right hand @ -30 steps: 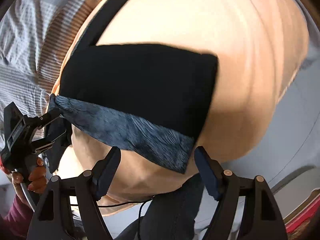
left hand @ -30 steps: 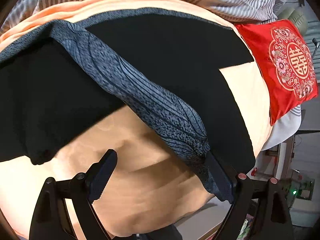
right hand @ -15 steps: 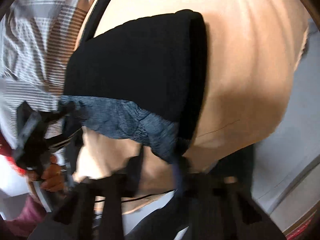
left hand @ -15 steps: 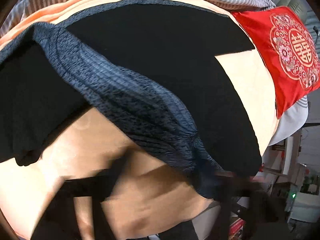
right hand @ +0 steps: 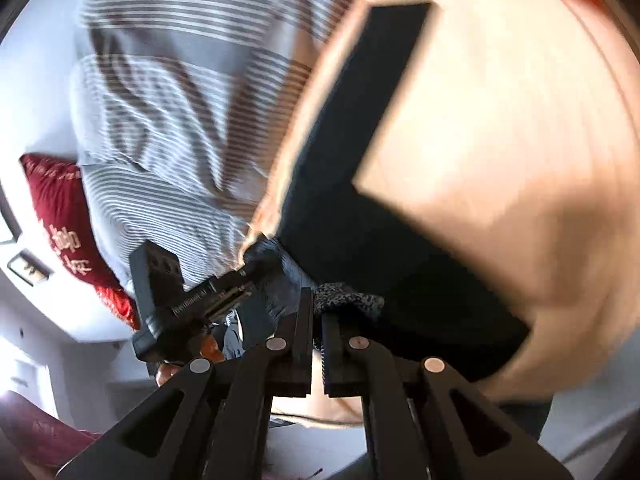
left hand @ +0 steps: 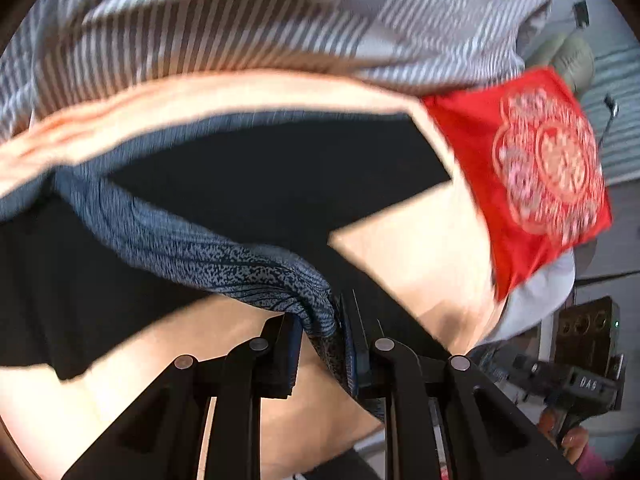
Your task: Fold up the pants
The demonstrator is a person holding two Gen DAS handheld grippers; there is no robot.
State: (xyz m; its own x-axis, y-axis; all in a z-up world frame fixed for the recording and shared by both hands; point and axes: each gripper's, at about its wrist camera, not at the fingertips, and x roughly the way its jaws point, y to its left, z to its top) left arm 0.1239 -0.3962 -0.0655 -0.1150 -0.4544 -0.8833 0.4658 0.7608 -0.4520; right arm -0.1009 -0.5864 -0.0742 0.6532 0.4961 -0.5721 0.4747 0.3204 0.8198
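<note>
Black pants (left hand: 256, 184) with a blue-grey patterned waistband (left hand: 208, 252) lie on a peach sheet (left hand: 416, 252). My left gripper (left hand: 324, 332) is shut on one end of the waistband. My right gripper (right hand: 317, 320) is shut on the other end of the waistband (right hand: 344, 300). In the right wrist view the black pants (right hand: 360, 216) stretch away over the peach sheet (right hand: 500, 120), and the left gripper (right hand: 200, 296) shows close beside mine, also pinching the band. Both views are blurred by motion.
A grey striped duvet (left hand: 280, 20) lies beyond the pants. A red embroidered pillow (left hand: 532, 168) sits at the right. In the right wrist view the striped duvet (right hand: 160, 120) and a dark red pillow (right hand: 68, 232) are at the left. The bed edge and floor are below.
Both grippers have closed on the waistband ends; a second ago both were open around it. The waistband is bunched and lifted, and the two grippers have come closer together.
</note>
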